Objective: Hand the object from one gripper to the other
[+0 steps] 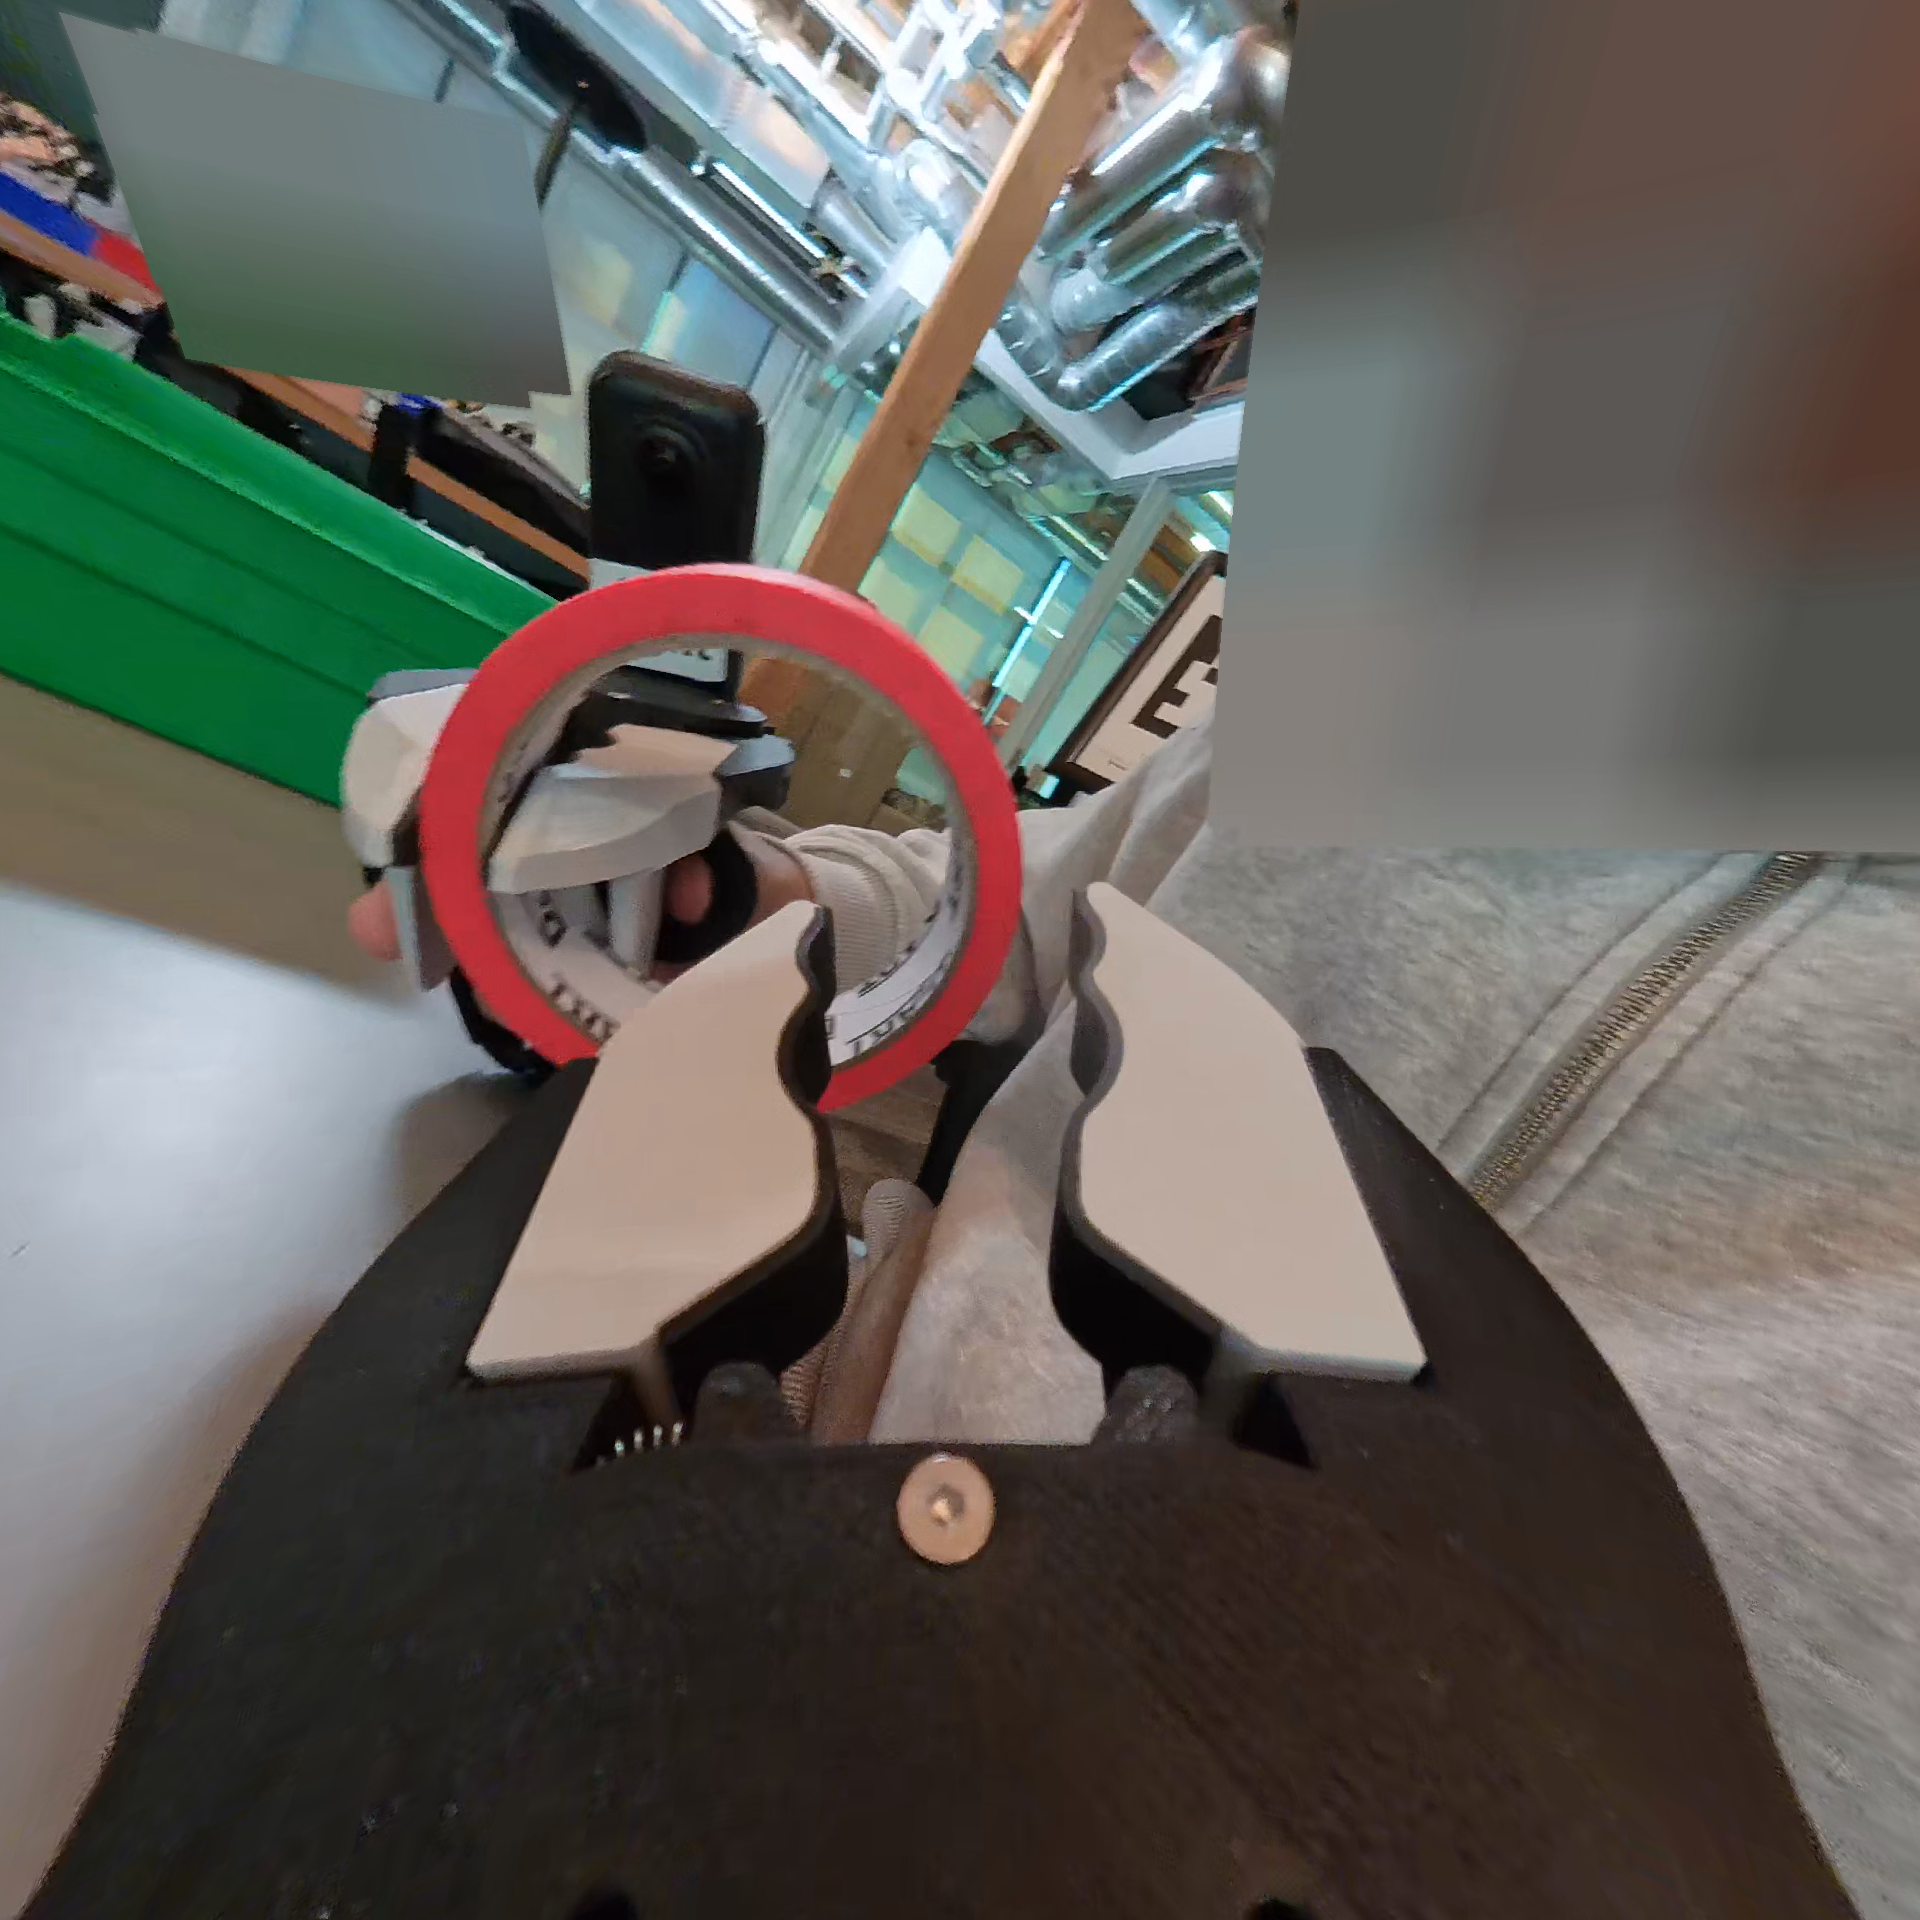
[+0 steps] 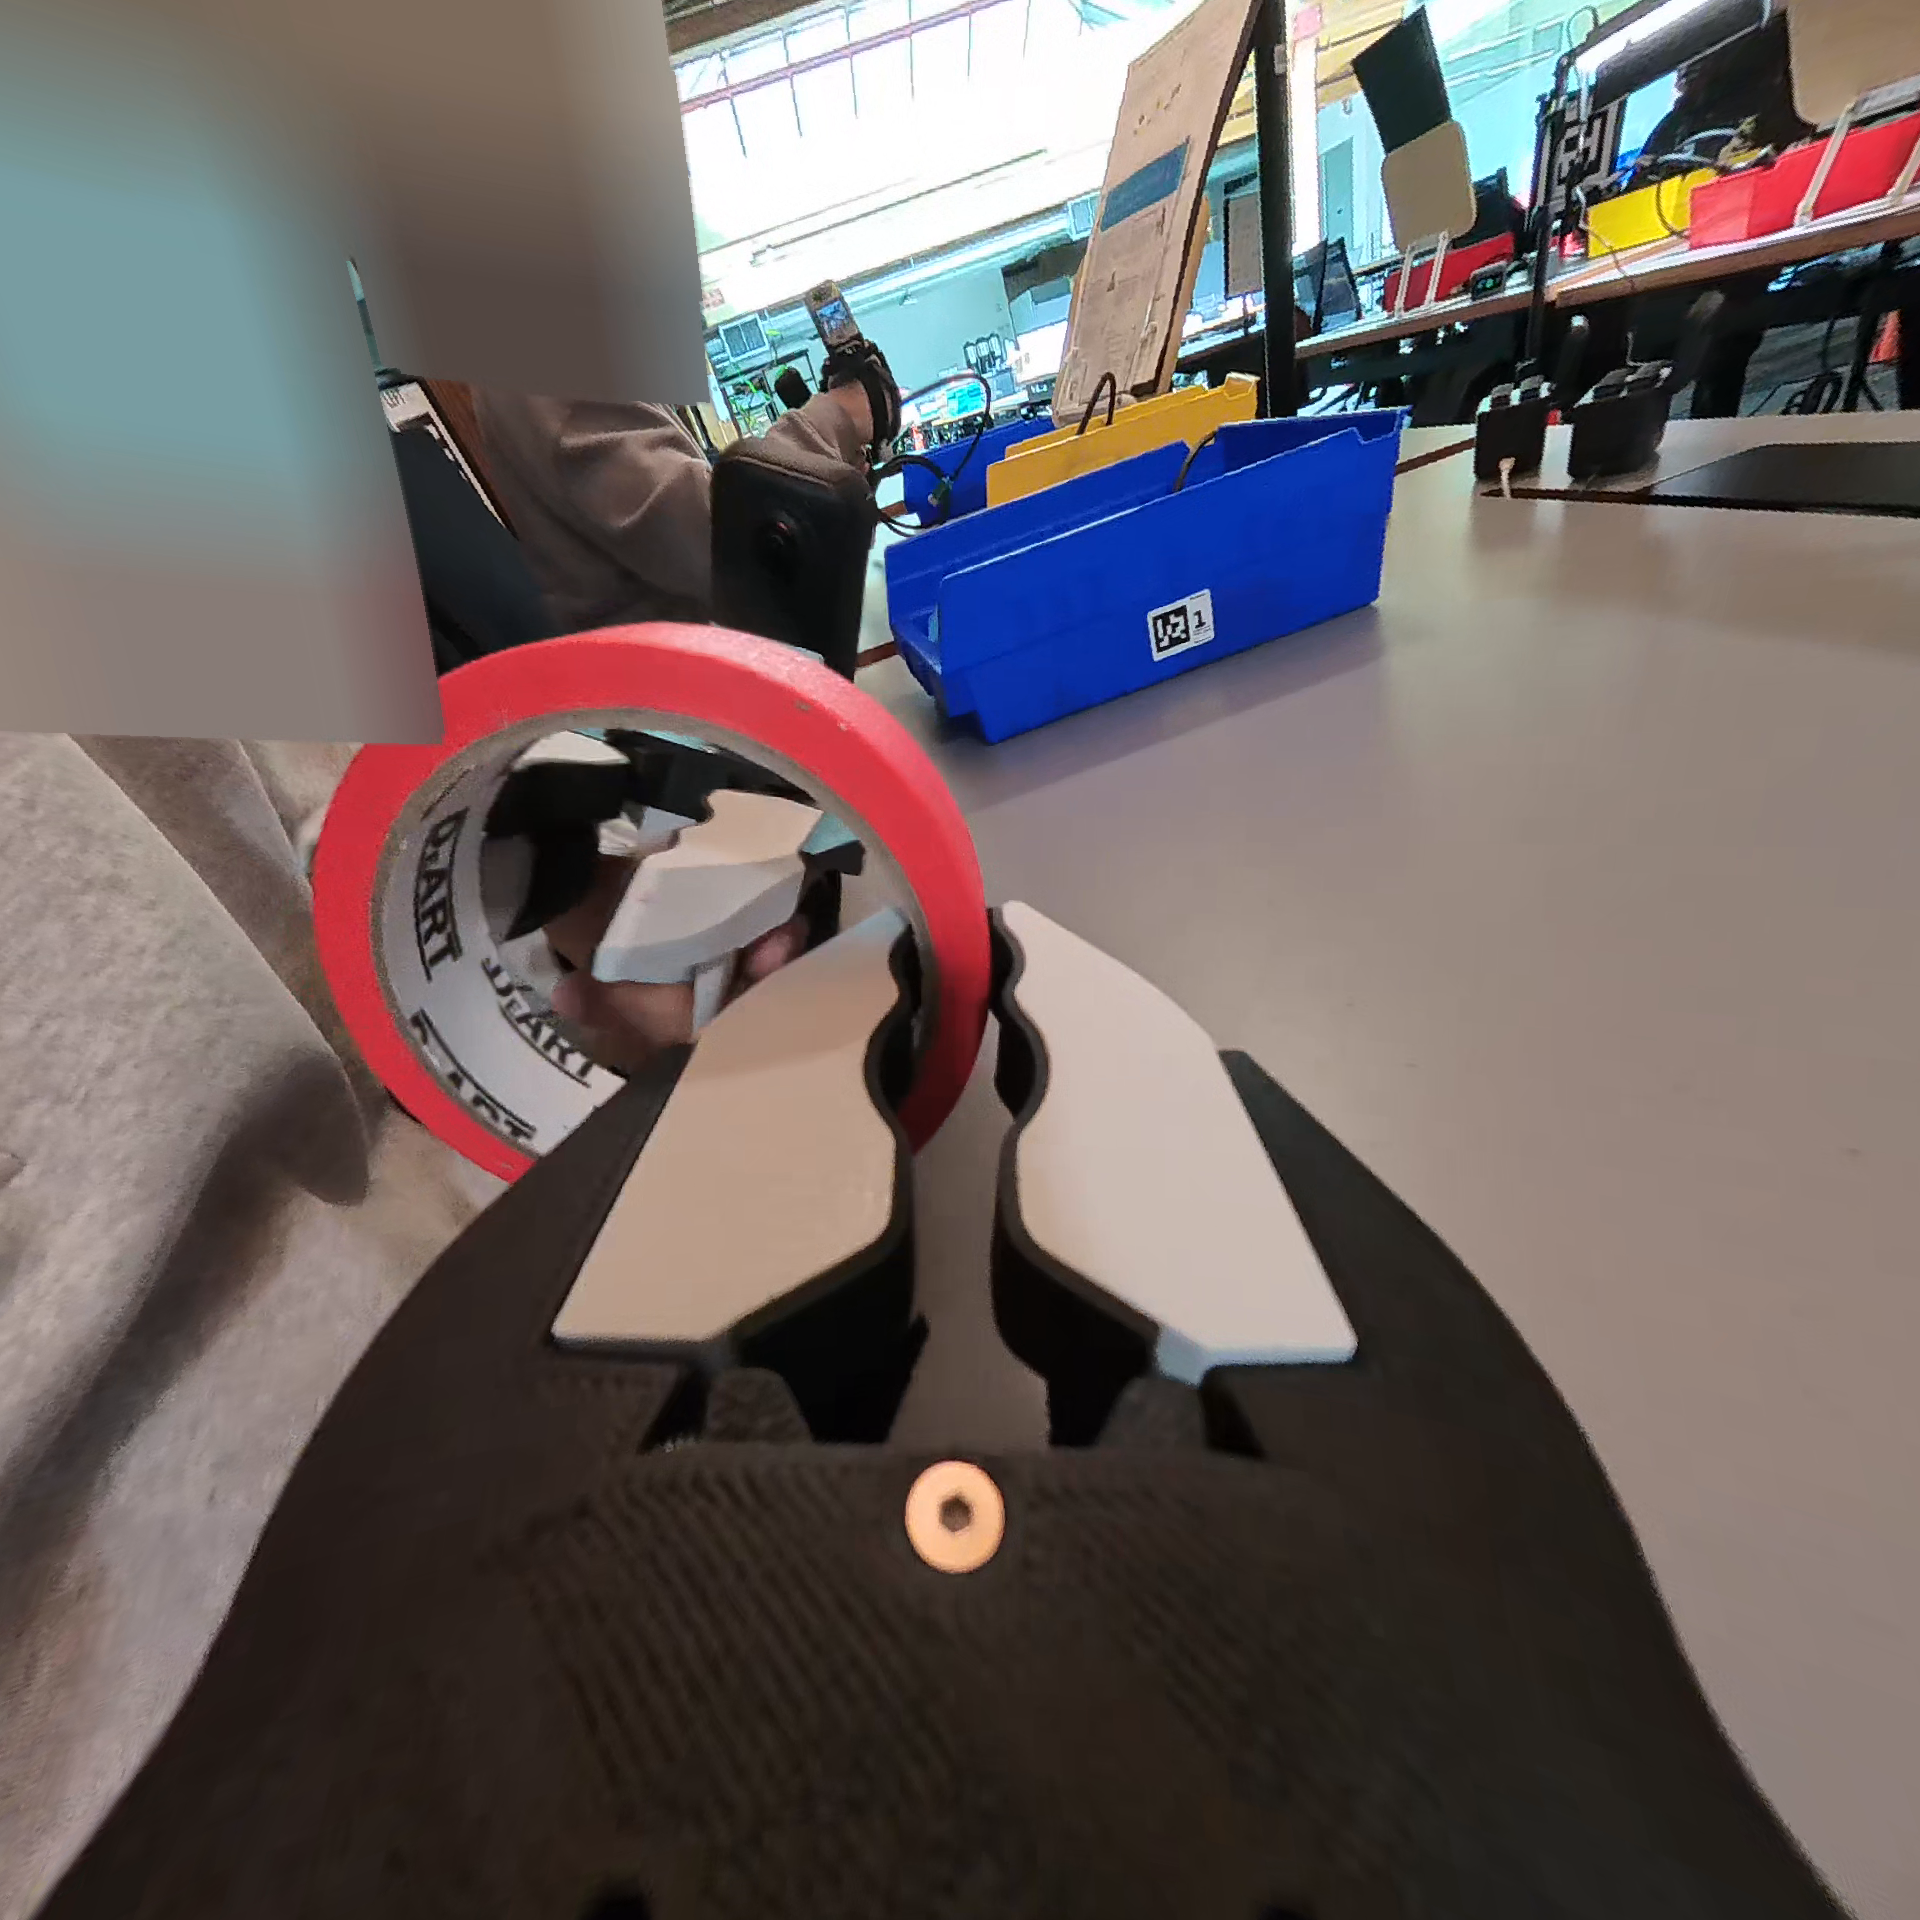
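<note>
A red tape roll [image 1: 727, 608] with a white inner core is held upright in the air between the two grippers. My right gripper [image 2: 954, 935] is shut on the right side of the roll's rim [image 2: 665, 665]. In the left wrist view one of its grey fingers [image 1: 592, 821] shows through the ring and the other lies outside the roll's left edge. My left gripper [image 1: 948, 920] is open. Its left finger reaches inside the ring and its right finger lies outside, so the jaws straddle the lower right rim without closing on it.
A grey table [image 2: 1558, 935] lies below. Two blue bins [image 2: 1143, 582] and a yellow bin [image 2: 1122, 436] stand at the back, with a wooden board [image 2: 1143, 208] behind them. A green bin [image 1: 208, 540] is at the left. A person's grey sweater [image 1: 1558, 1247] is close behind the grippers.
</note>
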`<state>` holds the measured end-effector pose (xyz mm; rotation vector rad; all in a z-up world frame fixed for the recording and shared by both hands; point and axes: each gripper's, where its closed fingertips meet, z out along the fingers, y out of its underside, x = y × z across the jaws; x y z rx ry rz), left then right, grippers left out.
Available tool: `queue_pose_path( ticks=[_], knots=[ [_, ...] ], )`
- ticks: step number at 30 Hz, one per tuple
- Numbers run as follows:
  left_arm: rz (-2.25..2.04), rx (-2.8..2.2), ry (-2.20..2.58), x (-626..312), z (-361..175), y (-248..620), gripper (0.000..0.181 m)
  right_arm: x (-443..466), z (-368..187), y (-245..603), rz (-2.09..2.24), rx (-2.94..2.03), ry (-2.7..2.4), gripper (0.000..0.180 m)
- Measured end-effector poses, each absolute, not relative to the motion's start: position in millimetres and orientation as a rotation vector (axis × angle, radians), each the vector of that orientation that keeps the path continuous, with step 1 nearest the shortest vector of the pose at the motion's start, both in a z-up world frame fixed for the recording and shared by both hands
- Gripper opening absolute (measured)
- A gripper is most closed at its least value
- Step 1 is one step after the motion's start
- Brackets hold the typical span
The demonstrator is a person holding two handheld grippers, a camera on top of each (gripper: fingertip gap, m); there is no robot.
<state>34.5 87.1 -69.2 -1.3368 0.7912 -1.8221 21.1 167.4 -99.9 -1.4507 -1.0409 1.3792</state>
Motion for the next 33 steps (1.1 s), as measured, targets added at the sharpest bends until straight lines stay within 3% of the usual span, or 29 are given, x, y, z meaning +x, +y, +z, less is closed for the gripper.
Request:
queue_pose_path(
  ticks=[4,7,9,15,18,21,33],
  knots=[
    [-1.782,-1.322,0.887,43.9,-70.5,73.3,0.045,19.9,-100.8,166.9,1.356,-1.45,-1.053,0.011],
    [-1.619,-1.371,0.965,53.7,-82.1,71.1,0.019,17.0,-102.7,164.0,1.31,-1.443,-1.087,0.011],
    [-1.552,-1.365,1.004,56.8,-86.4,68.7,0.014,14.2,-104.5,160.2,1.277,-1.433,-1.121,0.011],
    [-1.501,-1.342,0.984,52.3,-79.2,74.8,0.01,15.3,-104.3,165.7,1.296,-1.467,-1.069,0.013],
    [-1.466,-1.378,0.964,48.4,-84.3,82.5,0.01,19.7,-100.0,177.3,1.329,-1.484,-0.963,0.039],
    [-1.392,-1.409,0.976,45.0,-90.4,91.4,0.01,28.5,-94.8,191.1,1.371,-1.491,-0.834,0.049],
    [-1.083,-1.478,1.044,34.6,-111.5,115.2,0.01,27.1,-76.4,172.8,1.534,-1.389,-0.851,0.055]
  ],
)
